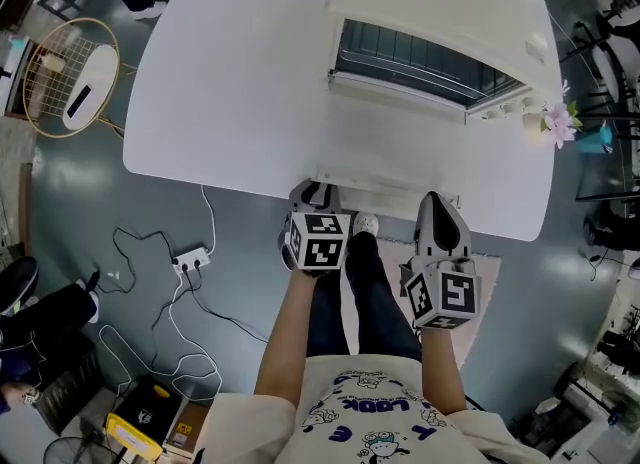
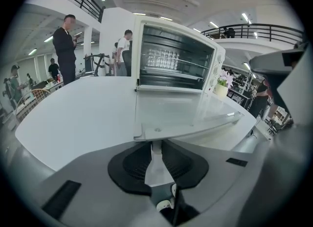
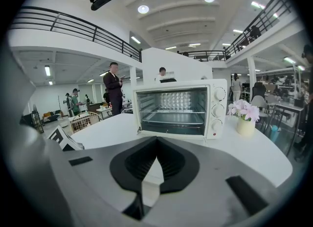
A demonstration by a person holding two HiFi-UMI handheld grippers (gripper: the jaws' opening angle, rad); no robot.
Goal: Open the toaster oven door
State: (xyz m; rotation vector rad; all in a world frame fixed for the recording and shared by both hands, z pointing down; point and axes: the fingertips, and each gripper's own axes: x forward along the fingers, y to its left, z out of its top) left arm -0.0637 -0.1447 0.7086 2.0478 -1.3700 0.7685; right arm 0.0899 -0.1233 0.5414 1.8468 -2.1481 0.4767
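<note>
The white bench (image 1: 230,82) fills the upper middle of the head view, and the frame cuts off its far edge. On its right part stands the white toaster oven (image 1: 440,2). It is seen from above there, so only the roof and a strip of the rack inside show. The right gripper view shows the front of the oven (image 3: 181,108) much better: an open cavity with wire racks, and 3 knobs (image 3: 218,108) in a column at the right. In that view the door is hidden behind the grey body of the claw.

The door (image 1: 400,142) is already open. It lies flat toward the person and its front edge reaches about the near edge of the bench. The left gripper view looks along the door (image 2: 181,116) from its front left corner; there the glass is hard to tell from the white frame.

The left claw (image 1: 316,195) is at that corner. In its own view the left claw (image 2: 155,160) has its jaws a little apart, pressing on a narrow white piece (image 2: 155,148) that comes down from the front edge of the door. It seems to be part of the handle, but I cannot tell for sure. The right claw (image 1: 437,214) is near the front edge of the door; whether it touches I cannot tell. Its own view (image 3: 155,155) shows the jaw tips together with nothing held.

A pot of pink flowers (image 1: 555,124) stands just beside the right end of the oven.
</note>
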